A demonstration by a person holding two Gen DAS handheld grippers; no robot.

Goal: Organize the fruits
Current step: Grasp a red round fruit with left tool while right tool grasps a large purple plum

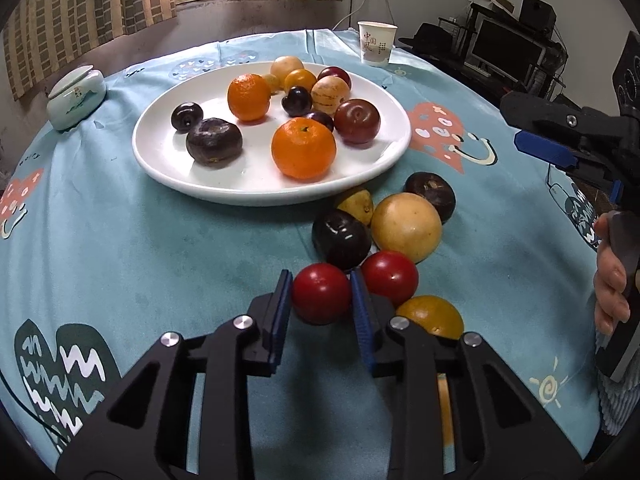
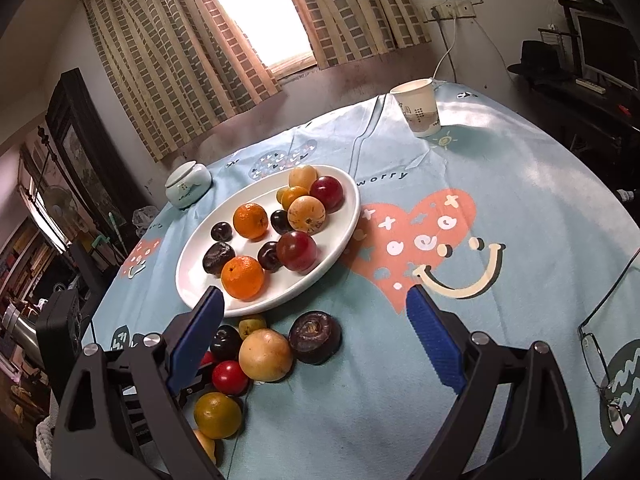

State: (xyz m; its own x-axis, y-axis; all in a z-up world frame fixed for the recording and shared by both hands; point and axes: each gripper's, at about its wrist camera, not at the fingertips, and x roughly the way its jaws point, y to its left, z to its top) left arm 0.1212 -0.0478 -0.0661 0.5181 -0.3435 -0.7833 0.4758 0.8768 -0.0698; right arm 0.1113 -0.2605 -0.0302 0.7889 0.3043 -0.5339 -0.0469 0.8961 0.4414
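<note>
Your left tongs (image 1: 322, 294): clamped on red fruit (image 1: 321, 293), blue pads (image 1: 280, 312) pressing both its sides, low over tabletop (image 1: 120, 240).
Your right tongs (image 2: 316, 336): spread wide, nothing between pads, hovering above cloth.
Second red fruit (image 1: 390, 278): just right of left tongs.
Dark plum (image 1: 341, 238), yellow round fruit (image 1: 406, 227): just beyond left tongs.
White plate (image 1: 168, 160): farther ahead of left tongs, holding oranges, plums.
Paper cup (image 1: 376, 43): far beyond plate.
</note>
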